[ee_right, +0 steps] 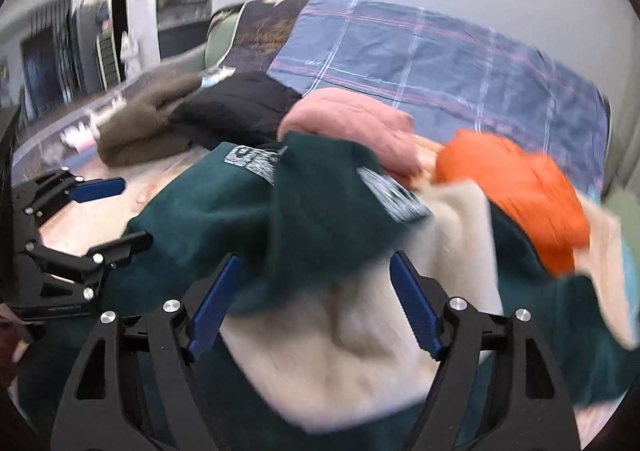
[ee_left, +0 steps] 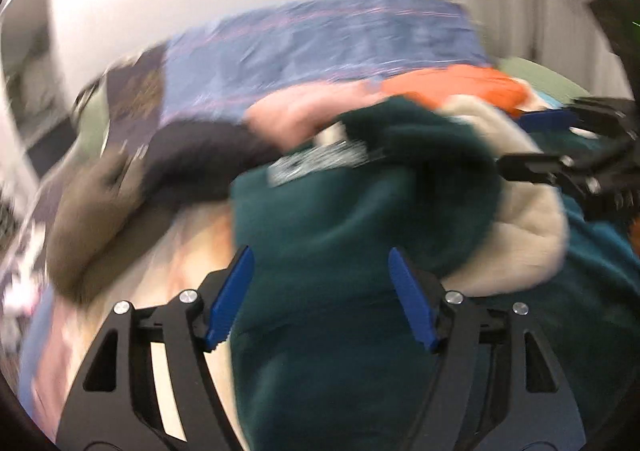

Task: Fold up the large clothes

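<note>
Crumpled, seemingly fleece-lined green sweatshirt (ee_right: 248,219)

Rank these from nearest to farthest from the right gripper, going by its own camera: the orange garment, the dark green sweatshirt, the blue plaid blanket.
1. Dark green sweatshirt: directly beneath the open right gripper.
2. Orange garment: further back, to the right.
3. Blue plaid blanket: spread along the back.
</note>
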Action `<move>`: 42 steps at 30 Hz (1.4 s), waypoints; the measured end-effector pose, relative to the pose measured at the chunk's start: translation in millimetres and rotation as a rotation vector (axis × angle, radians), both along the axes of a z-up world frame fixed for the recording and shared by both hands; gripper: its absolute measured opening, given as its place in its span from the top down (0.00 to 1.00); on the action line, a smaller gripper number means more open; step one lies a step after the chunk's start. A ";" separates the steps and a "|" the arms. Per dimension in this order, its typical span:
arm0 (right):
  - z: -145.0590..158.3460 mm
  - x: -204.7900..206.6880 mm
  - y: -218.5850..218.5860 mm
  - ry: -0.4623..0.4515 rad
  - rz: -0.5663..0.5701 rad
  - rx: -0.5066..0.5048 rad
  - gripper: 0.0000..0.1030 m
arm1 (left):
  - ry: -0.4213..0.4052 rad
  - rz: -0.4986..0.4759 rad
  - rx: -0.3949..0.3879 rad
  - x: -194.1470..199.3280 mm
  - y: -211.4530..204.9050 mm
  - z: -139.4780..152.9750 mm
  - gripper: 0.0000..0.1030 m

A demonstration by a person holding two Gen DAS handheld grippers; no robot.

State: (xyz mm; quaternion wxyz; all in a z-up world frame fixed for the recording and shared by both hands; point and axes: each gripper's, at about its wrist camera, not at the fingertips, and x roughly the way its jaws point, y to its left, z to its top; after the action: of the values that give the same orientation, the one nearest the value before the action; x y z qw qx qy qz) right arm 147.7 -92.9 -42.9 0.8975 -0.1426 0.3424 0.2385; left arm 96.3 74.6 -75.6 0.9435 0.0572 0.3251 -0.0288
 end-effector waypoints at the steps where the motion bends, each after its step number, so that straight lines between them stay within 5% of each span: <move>1: -4.6 7.3 16.1 -0.026 -0.010 -0.051 0.24 | 0.014 0.025 -0.027 5.6 8.4 -4.5 0.31; 5: -17.8 36.3 27.4 -0.150 -0.174 -0.193 0.35 | 0.039 0.071 -0.033 19.6 22.9 -18.4 0.31; 10: -0.5 28.4 -84.1 0.035 -0.339 0.172 0.38 | 0.049 0.075 -0.069 24.5 25.6 -29.7 0.31; 14: -26.4 10.9 -163.7 0.320 -0.376 0.425 0.39 | -0.004 0.071 -0.069 15.5 22.7 -23.9 0.31; 18: -29.5 -3.9 -187.5 0.293 -0.392 0.433 0.39 | -0.025 0.051 -0.035 12.1 12.7 -22.3 0.30; 22: -26.0 2.4 -188.7 0.244 -0.390 0.432 0.22 | -0.018 0.038 -0.010 13.1 7.0 -23.0 0.27; 27: -51.0 35.4 -200.8 0.319 -0.455 0.436 0.15 | -0.009 0.037 -0.048 15.1 14.6 -21.8 0.26; 30: -58.8 47.6 -206.5 0.399 -0.419 0.575 0.87 | 0.016 0.037 -0.074 19.2 18.7 -22.0 0.26; 31: -49.0 42.8 -203.1 0.391 -0.394 0.615 0.88 | 0.023 0.030 -0.079 19.9 19.1 -20.8 0.30; 34: 12.1 10.8 -179.0 0.114 -0.310 0.480 0.88 | 0.028 0.002 -0.098 22.7 19.3 -11.4 0.44; 36: 32.2 2.0 -176.1 0.041 -0.314 0.445 0.88 | 0.024 -0.013 -0.120 26.9 17.5 -3.0 0.50; 40: 2.9 19.5 -191.1 0.121 -0.420 0.362 0.80 | -0.001 -0.071 -0.126 36.0 -4.7 16.8 0.53; 42: -45.3 34.6 -197.4 0.293 -0.472 0.300 0.66 | 0.008 -0.113 -0.117 41.5 -21.0 19.4 0.53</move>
State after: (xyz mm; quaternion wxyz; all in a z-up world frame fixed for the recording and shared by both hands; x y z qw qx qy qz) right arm 182.3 -290.4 -88.2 0.8802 0.1107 0.4529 0.0893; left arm 137.8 53.6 -56.1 0.9408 0.0201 0.3229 -0.1010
